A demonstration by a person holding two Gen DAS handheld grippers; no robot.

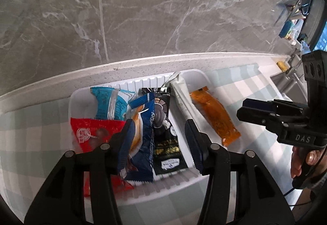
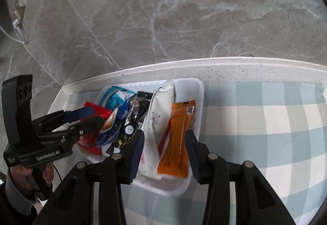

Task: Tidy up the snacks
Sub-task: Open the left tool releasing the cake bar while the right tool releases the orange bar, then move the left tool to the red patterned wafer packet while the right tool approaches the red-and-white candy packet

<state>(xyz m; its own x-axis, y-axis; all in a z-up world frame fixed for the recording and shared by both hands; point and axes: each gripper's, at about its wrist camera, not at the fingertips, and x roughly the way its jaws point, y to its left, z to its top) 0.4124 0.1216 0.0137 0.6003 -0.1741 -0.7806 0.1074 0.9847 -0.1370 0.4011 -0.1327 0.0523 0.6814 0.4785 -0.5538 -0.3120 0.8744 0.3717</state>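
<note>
Snack tray: white plastic tray (image 1: 81, 98) with ribbed walls, resting on the checked cloth near the back edge of the counter.
Tray contents, left part: red packet (image 1: 92, 133), light blue packet (image 1: 110, 104), dark blue packet (image 1: 143, 135) and black packet (image 1: 166, 139), overlapping one another.
Tray contents, right part: white packet (image 2: 158, 120) lying lengthwise, with the orange packet (image 2: 179, 143) just beside it toward the right wall.
Left gripper (image 1: 157, 143): held above the tray's left part; jaws partly spread. The dark blue and black packets lie in view between the fingers. The pads do not press on either packet.
Right gripper (image 2: 164, 143): held above the tray's right part; jaws partly spread. The white and orange packets lie in view between the fingers; no pad contact is visible.
Hands: one hand (image 1: 302, 161) grips the right tool's handle; the other hand (image 2: 30, 171), in a grey sleeve, grips the left tool's handle.
Cloth: pale green and white checked cloth (image 2: 265, 122) covering the counter.
Counter: white speckled counter (image 2: 245, 69) with a raised rear lip.
Wall: grey marbled tile wall (image 1: 163, 10) directly behind the counter.
</note>
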